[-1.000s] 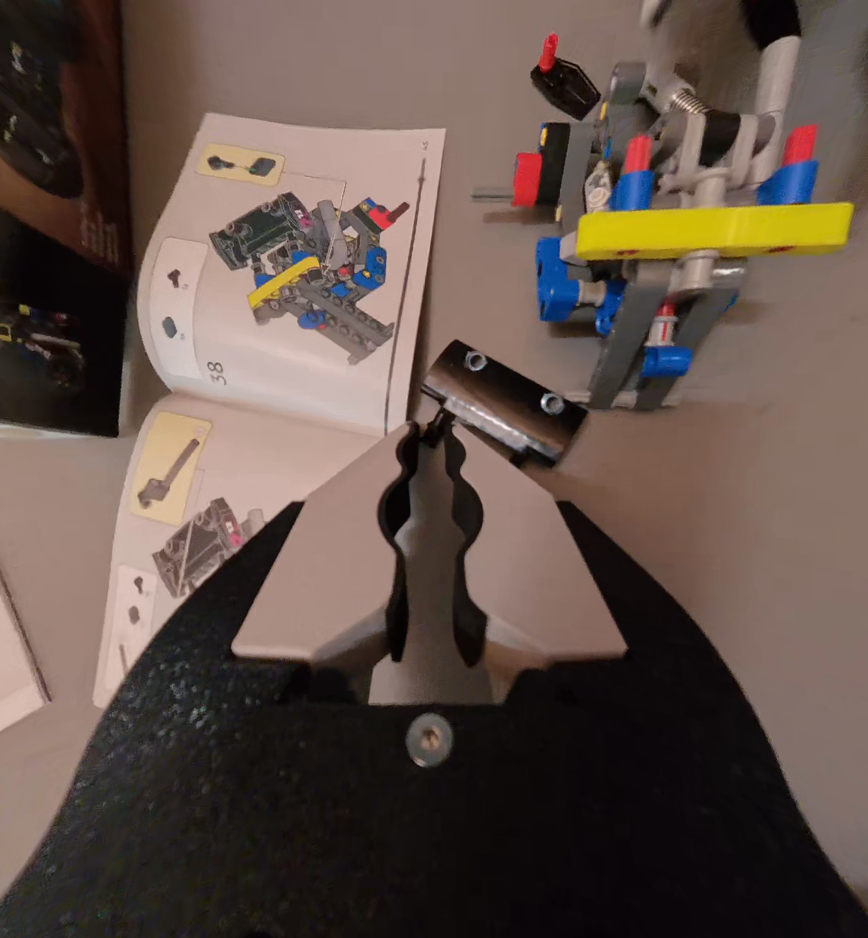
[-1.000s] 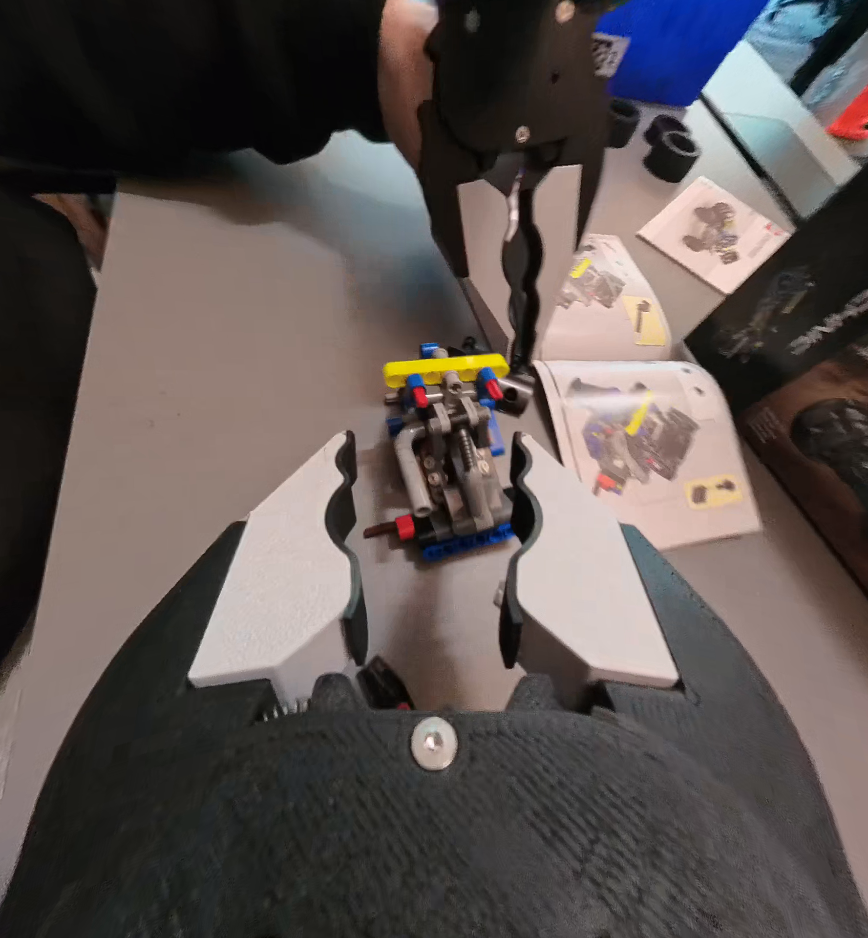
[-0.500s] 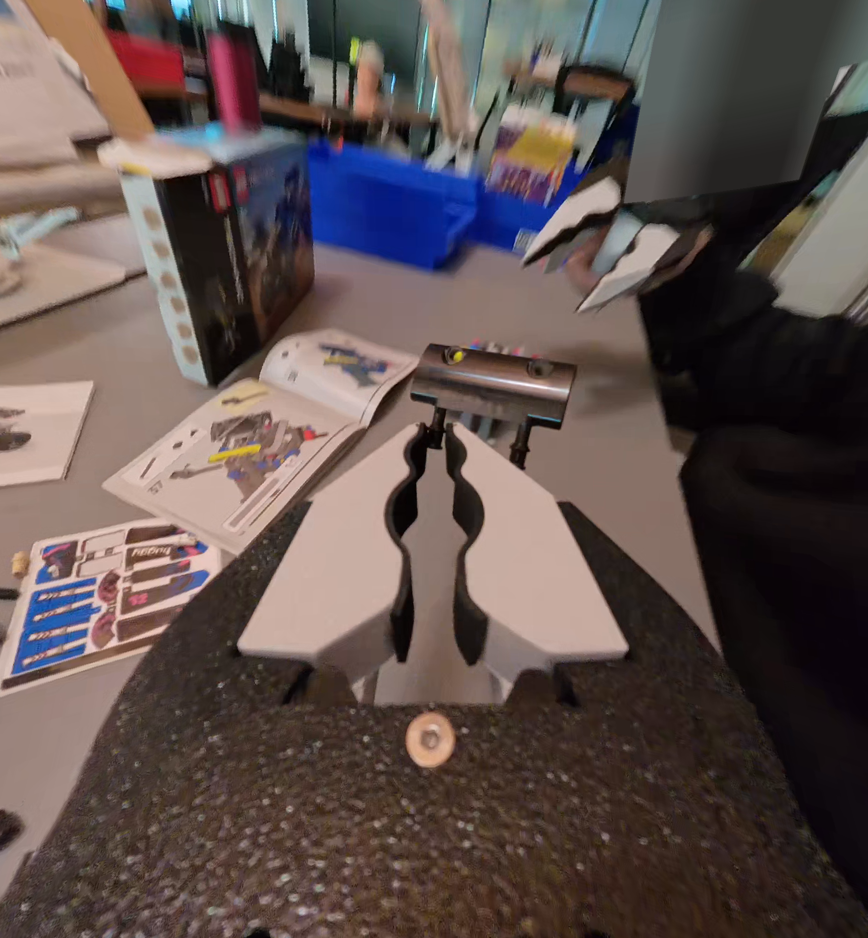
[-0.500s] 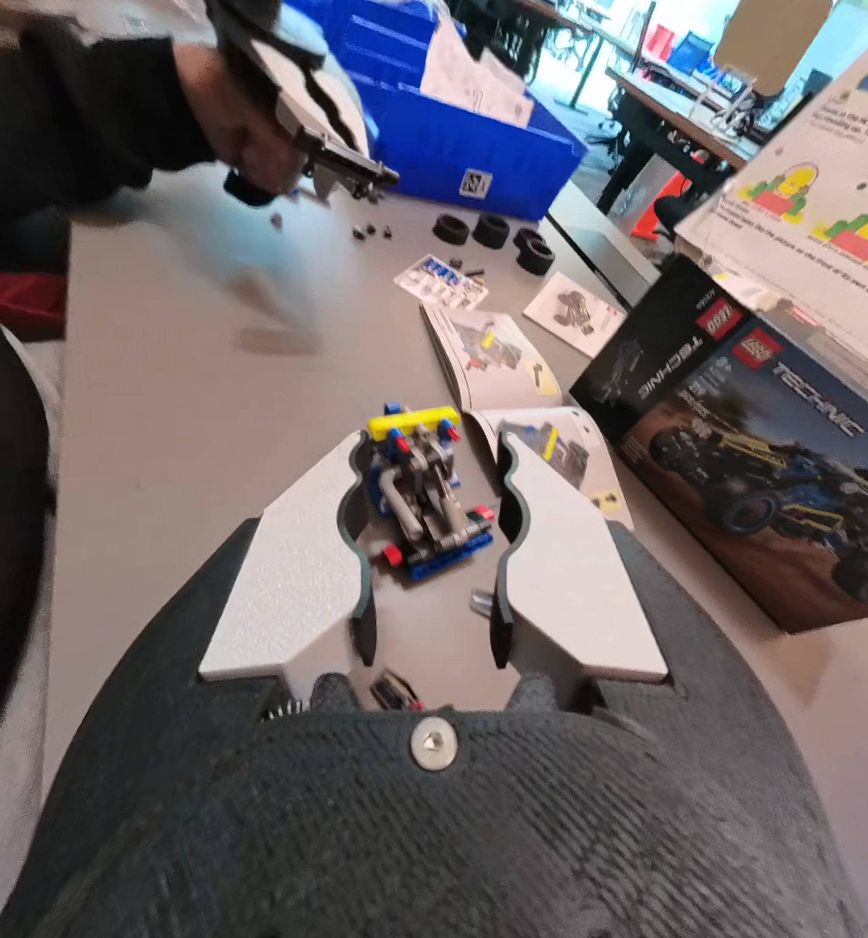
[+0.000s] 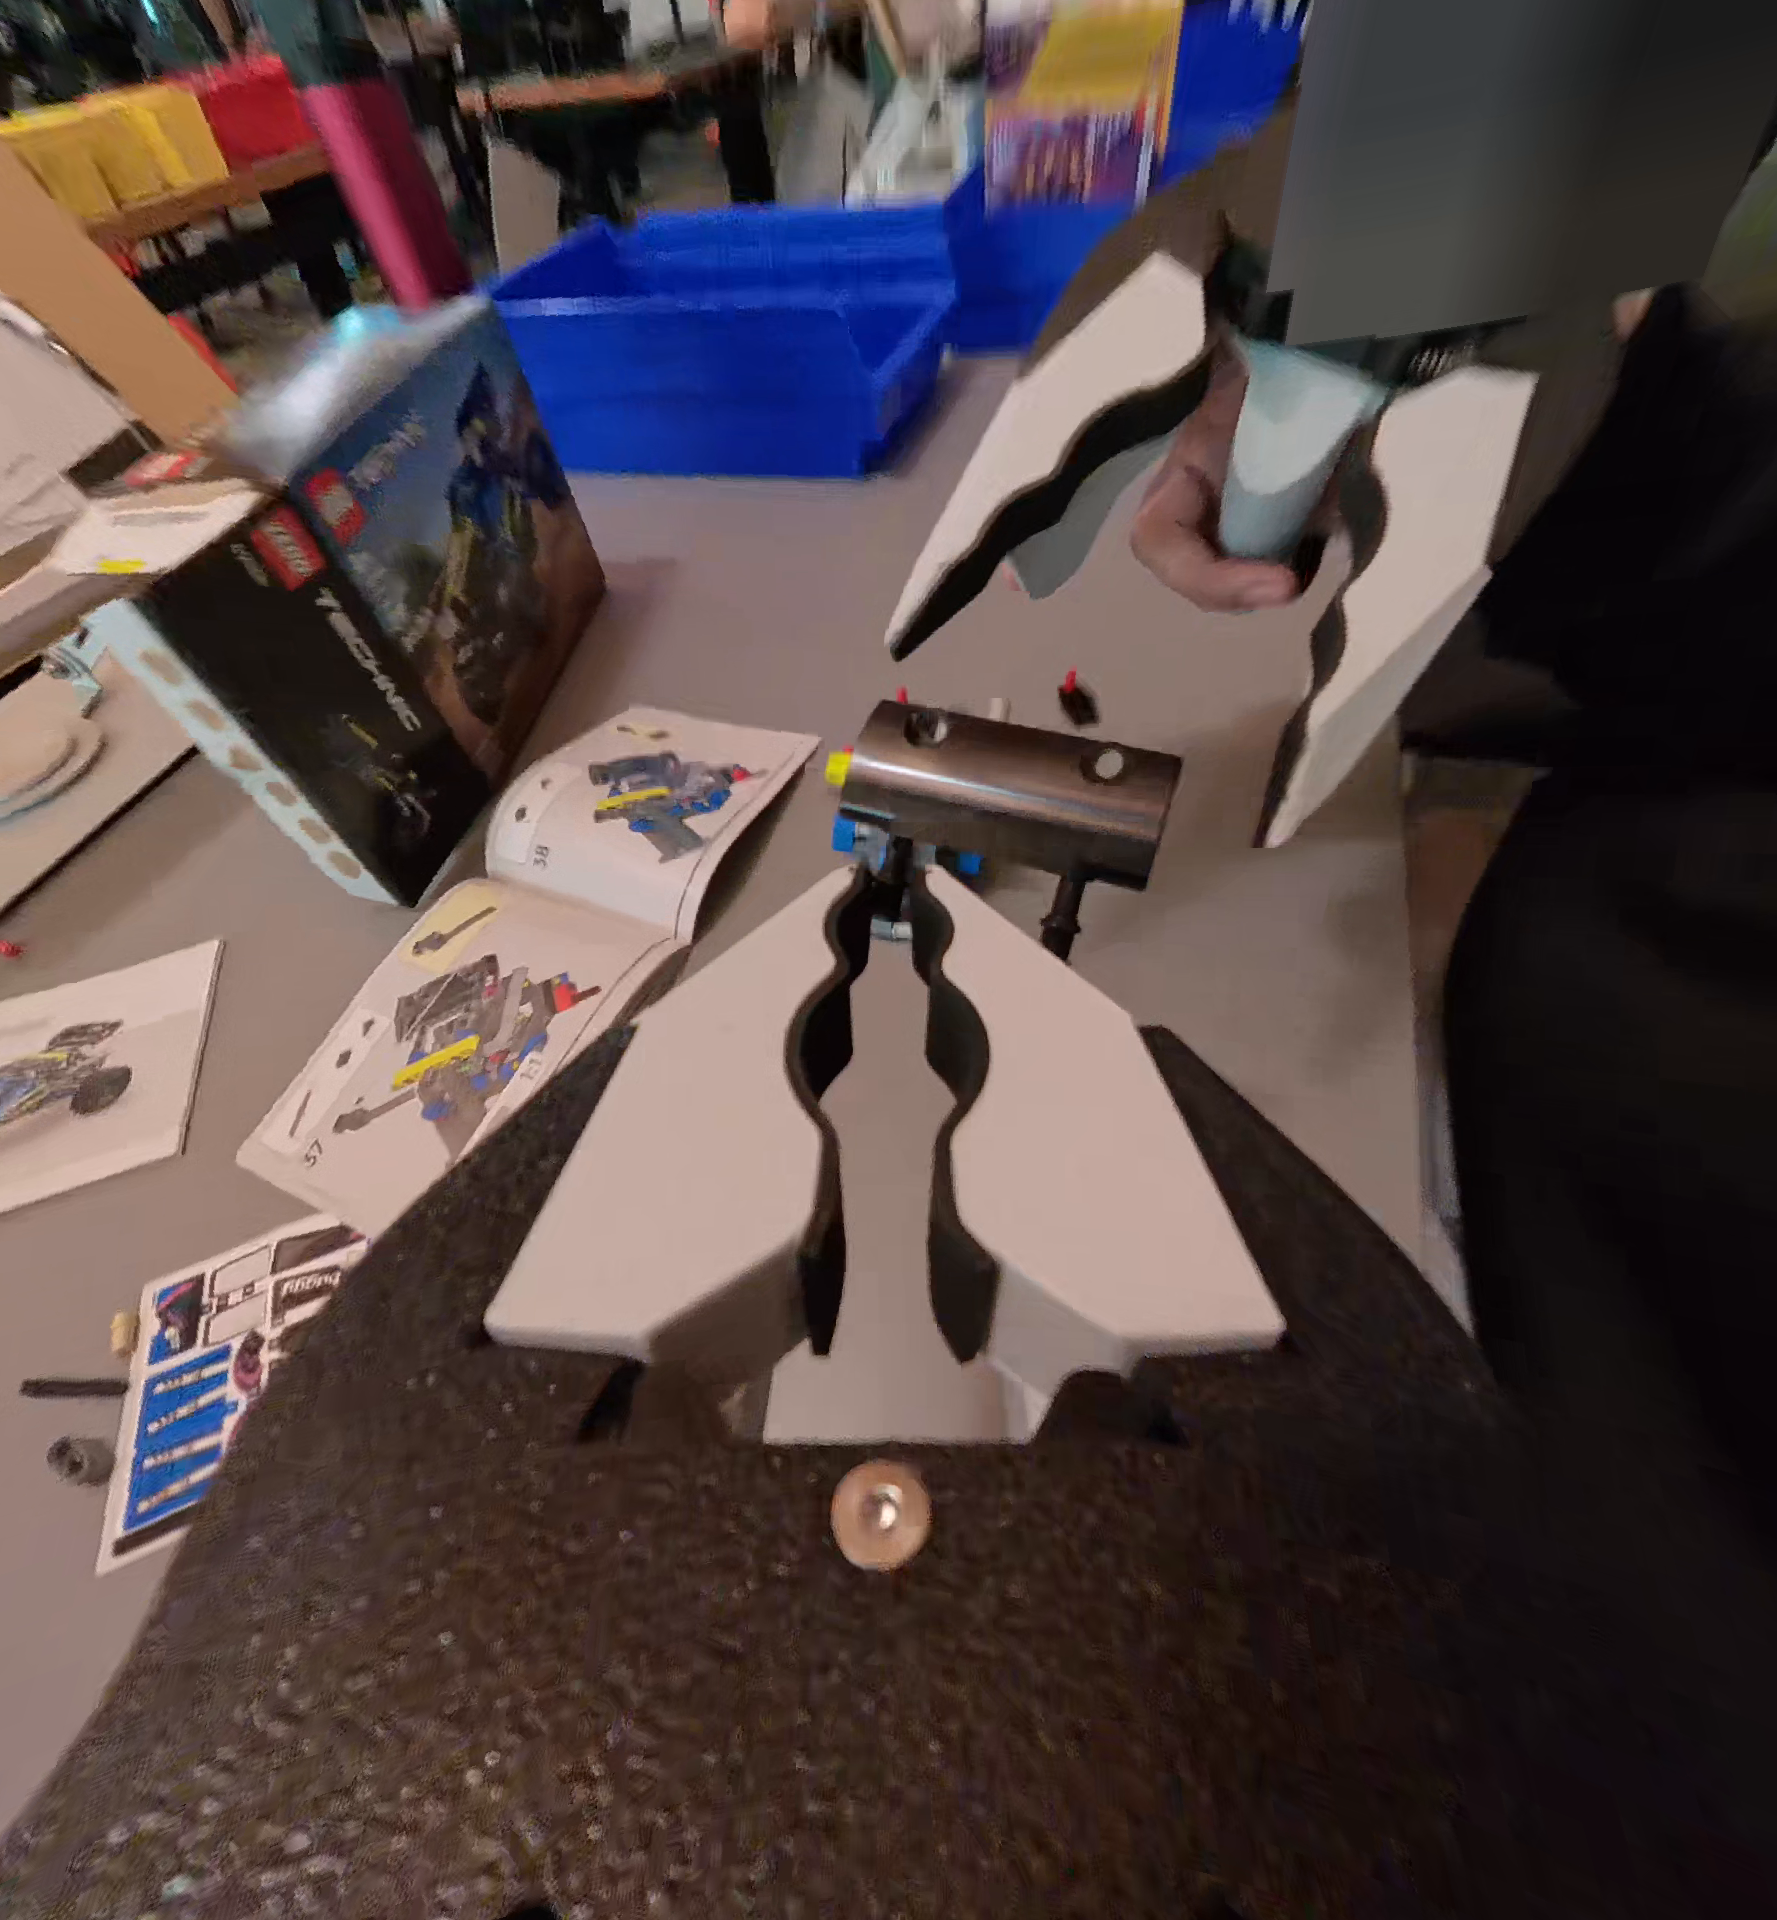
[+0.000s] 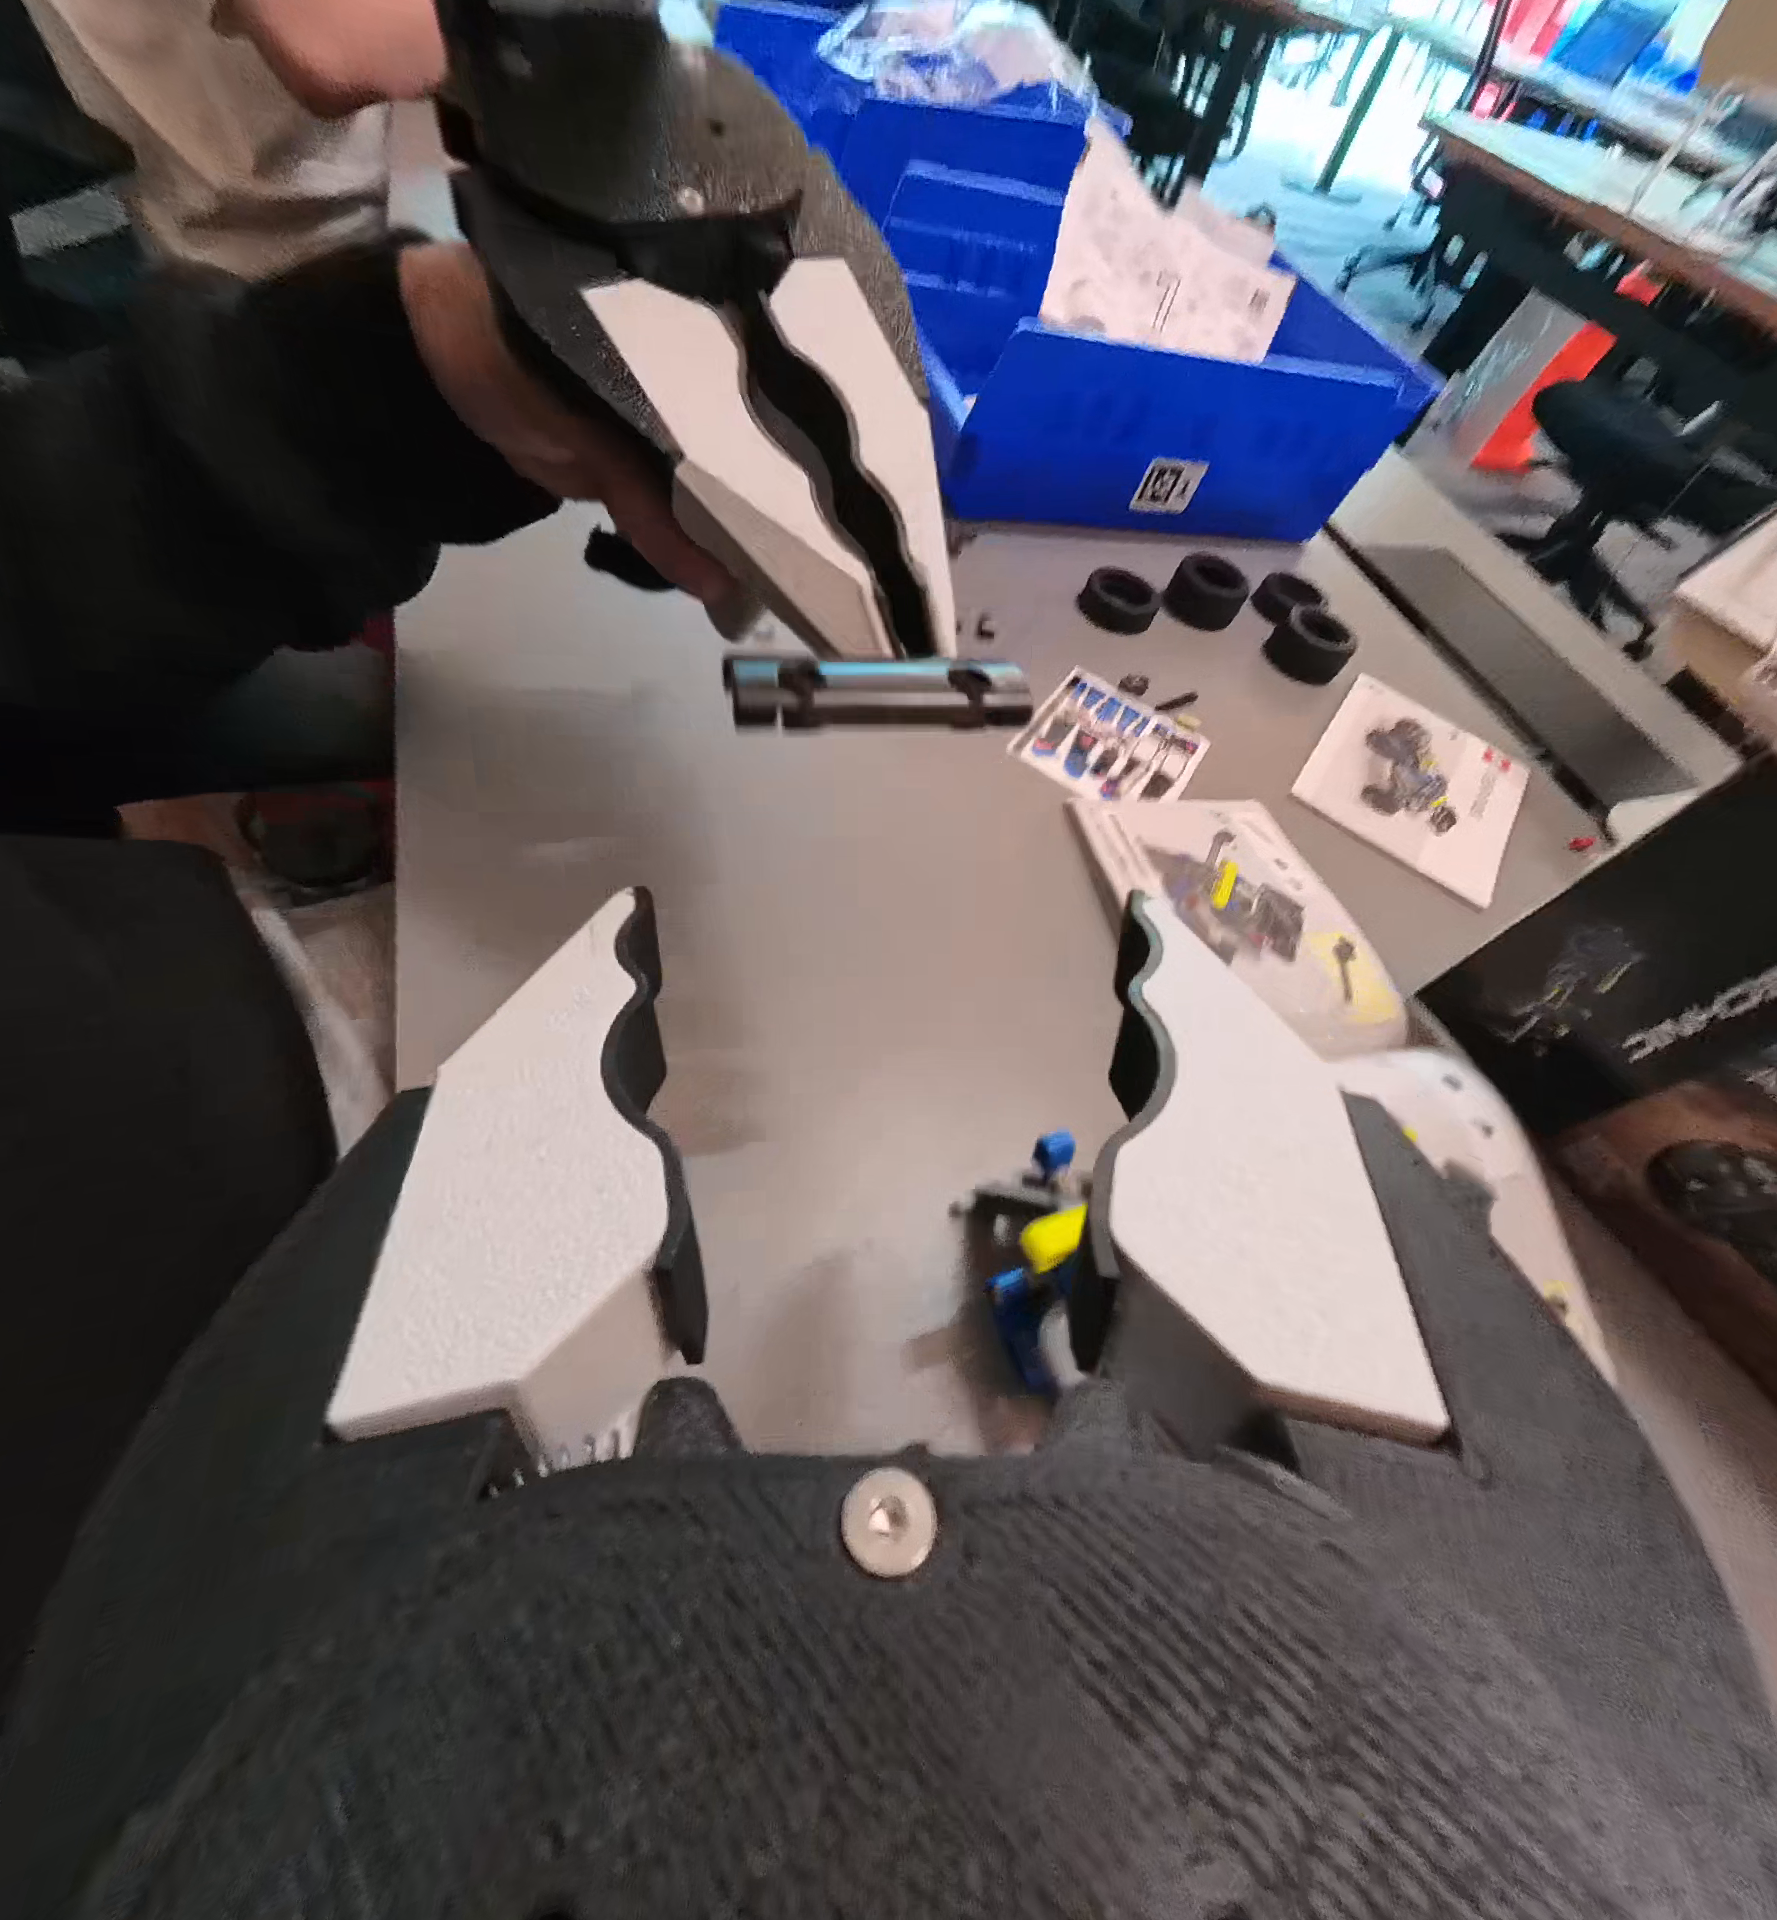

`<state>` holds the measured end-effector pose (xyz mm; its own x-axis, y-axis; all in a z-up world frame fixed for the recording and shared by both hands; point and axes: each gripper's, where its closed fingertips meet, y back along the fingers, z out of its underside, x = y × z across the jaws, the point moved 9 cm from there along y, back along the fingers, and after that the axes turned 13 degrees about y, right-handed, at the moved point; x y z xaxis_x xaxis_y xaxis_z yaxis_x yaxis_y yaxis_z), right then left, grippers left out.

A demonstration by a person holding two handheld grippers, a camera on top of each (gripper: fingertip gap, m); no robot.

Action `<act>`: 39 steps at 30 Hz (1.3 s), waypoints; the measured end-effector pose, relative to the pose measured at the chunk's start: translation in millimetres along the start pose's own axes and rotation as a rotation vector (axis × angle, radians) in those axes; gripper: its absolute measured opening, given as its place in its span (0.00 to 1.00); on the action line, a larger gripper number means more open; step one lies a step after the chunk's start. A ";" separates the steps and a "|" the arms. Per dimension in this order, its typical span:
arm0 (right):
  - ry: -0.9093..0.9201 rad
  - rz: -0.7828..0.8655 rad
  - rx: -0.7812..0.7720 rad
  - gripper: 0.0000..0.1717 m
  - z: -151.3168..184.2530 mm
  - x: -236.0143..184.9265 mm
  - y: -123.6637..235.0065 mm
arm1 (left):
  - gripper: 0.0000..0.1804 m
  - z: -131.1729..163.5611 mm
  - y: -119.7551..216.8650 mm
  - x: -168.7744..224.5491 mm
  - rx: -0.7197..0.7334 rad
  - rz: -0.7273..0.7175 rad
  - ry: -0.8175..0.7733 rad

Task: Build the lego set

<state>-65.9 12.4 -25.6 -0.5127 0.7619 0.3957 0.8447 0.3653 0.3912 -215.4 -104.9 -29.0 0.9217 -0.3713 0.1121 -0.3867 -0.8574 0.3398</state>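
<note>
Black and glossy, a curved panel piece [image 5: 1009,795] is hanging above the grey table [image 5: 759,623] in the left wrist view, the left gripper [image 5: 889,894] pinching one of its thin pins between nearly closed tips; an open instruction booklet [image 5: 593,883] is lying just beside. Seen from the right wrist view, the right gripper [image 6: 884,914] is standing wide apart with nothing between its tips, a small yellow-and-blue brick assembly [image 6: 1035,1257] lying on the table below, by its right finger [image 6: 1248,1174].

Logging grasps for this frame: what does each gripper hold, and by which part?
Left gripper: jaws shut on one of two thin pins under the black curved panel piece, lifted off the table. Right gripper: jaws wide open, holding nothing.
</note>
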 end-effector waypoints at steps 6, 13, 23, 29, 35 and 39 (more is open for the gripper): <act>-0.047 -0.030 -0.159 0.52 54.3 -23.5 37.5 | 0.02 32.6 -94.8 48.3 -0.350 -0.020 -0.080; -0.013 -0.112 -0.283 0.47 98.6 -41.8 51.5 | 0.02 57.2 -142.4 71.8 -0.409 -0.005 -0.121; -0.010 -0.239 -0.218 0.37 115.4 -36.7 37.0 | 0.13 50.1 -127.0 64.2 -0.312 0.034 -0.090; -0.014 -0.122 -0.185 0.35 113.6 -18.9 83.1 | 0.11 41.6 -83.4 41.5 -0.270 -0.069 -0.081; -0.062 -0.138 -0.141 0.41 111.2 -23.8 86.9 | 0.10 33.7 -71.5 23.0 -0.259 -0.076 -0.029; 0.037 -0.211 -0.226 0.42 111.7 -32.0 53.8 | 0.10 29.7 -86.6 25.7 -0.250 0.050 -0.002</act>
<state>13.1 67.4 -110.0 -0.6817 0.6607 0.3142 0.6656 0.3818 0.6413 -159.1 -50.7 -83.2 0.9013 -0.4123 0.1328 -0.4124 -0.7232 0.5540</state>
